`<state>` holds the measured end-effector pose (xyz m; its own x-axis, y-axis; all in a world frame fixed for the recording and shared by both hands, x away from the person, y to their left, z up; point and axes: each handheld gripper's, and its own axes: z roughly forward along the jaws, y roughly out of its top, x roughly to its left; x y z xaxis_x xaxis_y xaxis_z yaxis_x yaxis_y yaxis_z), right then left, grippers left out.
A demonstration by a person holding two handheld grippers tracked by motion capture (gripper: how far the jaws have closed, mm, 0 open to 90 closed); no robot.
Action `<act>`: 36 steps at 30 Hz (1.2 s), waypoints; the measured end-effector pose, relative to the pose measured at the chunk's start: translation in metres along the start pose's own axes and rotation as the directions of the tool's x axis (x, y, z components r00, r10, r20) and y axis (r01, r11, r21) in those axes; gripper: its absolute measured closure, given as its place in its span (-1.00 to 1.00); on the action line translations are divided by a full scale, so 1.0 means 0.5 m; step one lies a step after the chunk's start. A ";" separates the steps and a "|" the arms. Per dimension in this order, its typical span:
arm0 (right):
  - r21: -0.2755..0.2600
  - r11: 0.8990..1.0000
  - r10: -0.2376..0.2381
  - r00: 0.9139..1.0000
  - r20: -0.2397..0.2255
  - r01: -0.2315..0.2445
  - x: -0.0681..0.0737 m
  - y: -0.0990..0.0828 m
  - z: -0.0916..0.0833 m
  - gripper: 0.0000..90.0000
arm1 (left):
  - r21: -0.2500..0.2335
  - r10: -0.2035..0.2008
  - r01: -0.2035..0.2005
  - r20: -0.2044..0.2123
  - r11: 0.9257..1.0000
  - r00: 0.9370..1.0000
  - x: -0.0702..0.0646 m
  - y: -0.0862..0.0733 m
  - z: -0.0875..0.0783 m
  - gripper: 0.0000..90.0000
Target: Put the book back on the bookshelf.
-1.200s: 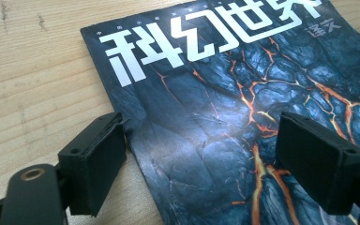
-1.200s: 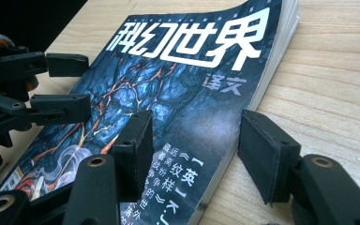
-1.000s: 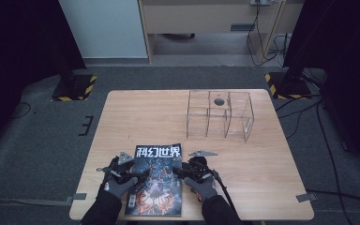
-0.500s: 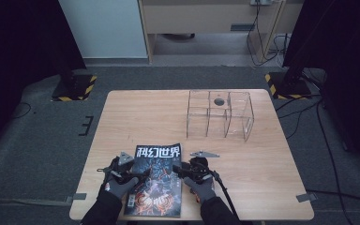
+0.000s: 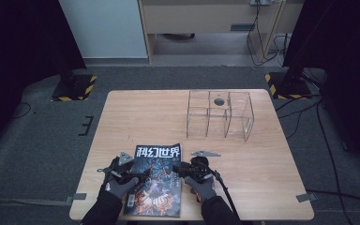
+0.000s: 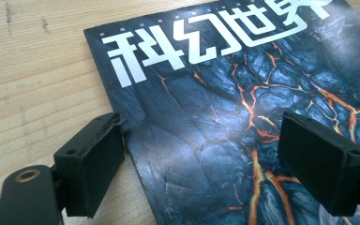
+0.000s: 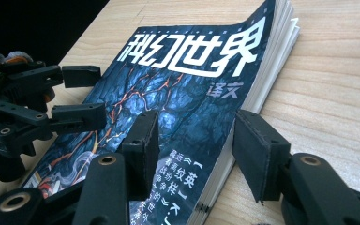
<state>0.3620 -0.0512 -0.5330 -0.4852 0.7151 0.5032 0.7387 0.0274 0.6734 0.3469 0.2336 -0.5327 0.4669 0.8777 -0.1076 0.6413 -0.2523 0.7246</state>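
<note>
A magazine point(image 5: 154, 180) with a dark cover, orange cracks and white title characters lies flat near the table's front edge. My left gripper point(image 5: 139, 172) sits at its left edge. In the left gripper view the jaws point(image 6: 201, 164) stand open, one beside the magazine point(image 6: 206, 93) edge on the wood, the other over the cover. My right gripper point(image 5: 178, 169) is at the right edge and has just been closing. Its jaws point(image 7: 194, 145) straddle the page edge of the magazine point(image 7: 187, 89) without pressing on it. The left gripper point(image 7: 86, 96) shows across the cover.
A clear acrylic divider box point(image 5: 220, 115) stands at the back right of the wooden table point(image 5: 136, 117), with a small dark round thing point(image 5: 219, 101) in it. Gloved hands come in from the bottom. Dark floor and stand bases with striped tape surround the table.
</note>
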 end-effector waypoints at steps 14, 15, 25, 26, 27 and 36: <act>0.014 1.000 -0.014 1.000 -0.012 0.014 0.011 0.004 0.006 0.14 | -0.004 0.001 -0.001 0.000 1.000 1.000 0.000 -0.001 0.000 -0.70; 0.024 0.999 -0.024 1.000 0.002 0.024 0.011 0.004 0.006 0.11 | -0.005 0.002 -0.002 0.000 1.000 1.000 0.000 -0.001 0.000 -0.70; 0.084 0.996 -0.015 0.998 -0.066 0.020 0.023 -0.004 0.024 0.01 | -0.008 0.004 -0.004 0.004 1.000 1.000 0.000 -0.002 0.001 -0.70; 0.084 0.996 -0.015 0.998 -0.066 0.020 0.023 -0.004 0.024 0.01 | -0.008 0.004 -0.004 0.004 1.000 1.000 0.000 -0.002 0.001 -0.70; 0.093 0.996 -0.010 0.997 -0.075 0.017 0.022 0.000 0.027 0.00 | -0.009 0.003 -0.003 0.005 1.000 1.000 0.000 -0.002 0.001 -0.70; 0.088 0.996 -0.026 0.996 -0.082 0.033 0.030 0.002 0.039 -0.04 | -0.014 -0.013 0.014 0.014 1.000 1.000 0.003 -0.002 -0.001 -0.70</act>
<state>0.3644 -0.0269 -0.5352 -0.5409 0.6546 0.5282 0.7604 0.1123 0.6396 0.3468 0.2354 -0.5333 0.4669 0.8751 -0.1271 0.6391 -0.2346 0.7325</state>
